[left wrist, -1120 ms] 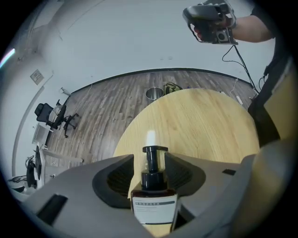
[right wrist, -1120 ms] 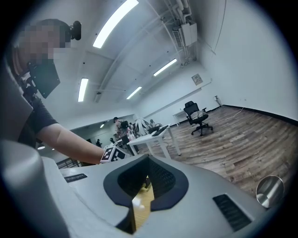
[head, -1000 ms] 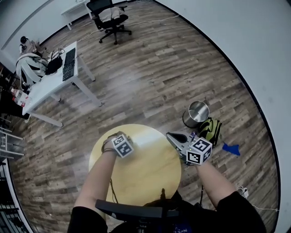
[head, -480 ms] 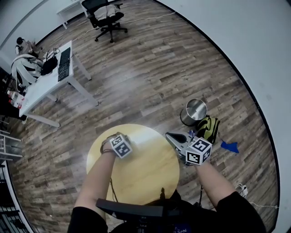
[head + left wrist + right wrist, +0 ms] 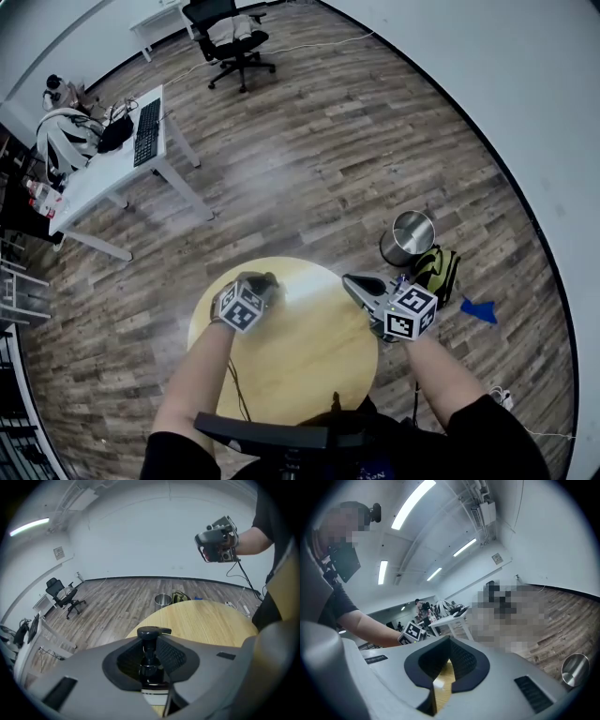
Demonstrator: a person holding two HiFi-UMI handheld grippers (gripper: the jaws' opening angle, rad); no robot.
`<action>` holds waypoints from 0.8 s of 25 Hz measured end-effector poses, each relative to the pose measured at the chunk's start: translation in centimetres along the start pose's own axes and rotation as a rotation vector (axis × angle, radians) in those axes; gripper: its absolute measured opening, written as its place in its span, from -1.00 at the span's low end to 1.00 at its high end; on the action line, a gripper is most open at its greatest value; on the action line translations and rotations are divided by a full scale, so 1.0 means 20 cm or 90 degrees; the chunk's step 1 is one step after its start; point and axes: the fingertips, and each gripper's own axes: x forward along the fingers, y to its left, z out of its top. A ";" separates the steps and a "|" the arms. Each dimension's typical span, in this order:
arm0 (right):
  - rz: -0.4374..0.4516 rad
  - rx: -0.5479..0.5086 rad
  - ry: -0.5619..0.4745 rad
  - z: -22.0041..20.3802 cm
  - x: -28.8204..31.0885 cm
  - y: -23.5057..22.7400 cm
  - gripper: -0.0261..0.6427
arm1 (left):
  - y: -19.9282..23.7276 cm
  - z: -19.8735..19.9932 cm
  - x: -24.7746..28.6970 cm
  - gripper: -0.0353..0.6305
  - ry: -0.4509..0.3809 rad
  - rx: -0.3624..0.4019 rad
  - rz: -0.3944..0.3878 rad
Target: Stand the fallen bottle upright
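Note:
A dark pump bottle [image 5: 151,670] with a black pump head and a pale label sits between the jaws of my left gripper [image 5: 151,641], which is shut on its neck. The pump head points away from the camera. In the head view the left gripper [image 5: 260,285] is over the left part of the round wooden table [image 5: 314,361], with the dark bottle top [image 5: 269,278] just showing beyond it. My right gripper [image 5: 352,280] hovers at the table's right edge, shut and holding nothing; it also shows raised in the left gripper view [image 5: 216,538].
A steel bin [image 5: 406,236], a green-black backpack [image 5: 437,267] and a blue cloth [image 5: 478,307] lie on the floor right of the table. A white desk [image 5: 112,169] and an office chair [image 5: 230,37] stand far off. A chair back [image 5: 281,433] is near my body.
My left gripper has risen and rolled over the table's left part, and the dark bottle top now shows past it. The right gripper has stayed put.

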 end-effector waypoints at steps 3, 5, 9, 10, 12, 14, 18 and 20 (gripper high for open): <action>0.006 -0.003 0.002 0.00 0.02 0.03 -0.88 | 0.02 -0.02 -0.05 -0.58 -0.055 -0.052 0.014; 0.010 -0.004 0.005 -0.01 0.04 0.05 -0.88 | 0.03 -0.05 -0.08 -0.57 -0.103 -0.086 0.022; 0.018 -0.005 0.011 -0.02 0.11 0.10 -0.88 | 0.06 -0.12 -0.15 -0.57 -0.146 -0.116 0.038; 0.020 -0.005 0.012 -0.02 0.12 0.11 -0.88 | 0.06 -0.14 -0.16 -0.57 -0.149 -0.117 0.040; 0.025 -0.006 0.015 -0.03 0.15 0.14 -0.88 | 0.06 -0.18 -0.18 -0.57 -0.155 -0.121 0.045; 0.032 -0.006 0.016 -0.04 0.18 0.17 -0.88 | 0.06 -0.20 -0.21 -0.57 -0.160 -0.123 0.048; 0.040 -0.012 0.015 -0.02 0.22 0.24 -0.88 | 0.06 -0.24 -0.26 -0.57 -0.183 -0.126 0.063; 0.041 -0.013 0.015 -0.02 0.24 0.26 -0.88 | 0.08 -0.25 -0.29 -0.57 -0.211 -0.144 0.080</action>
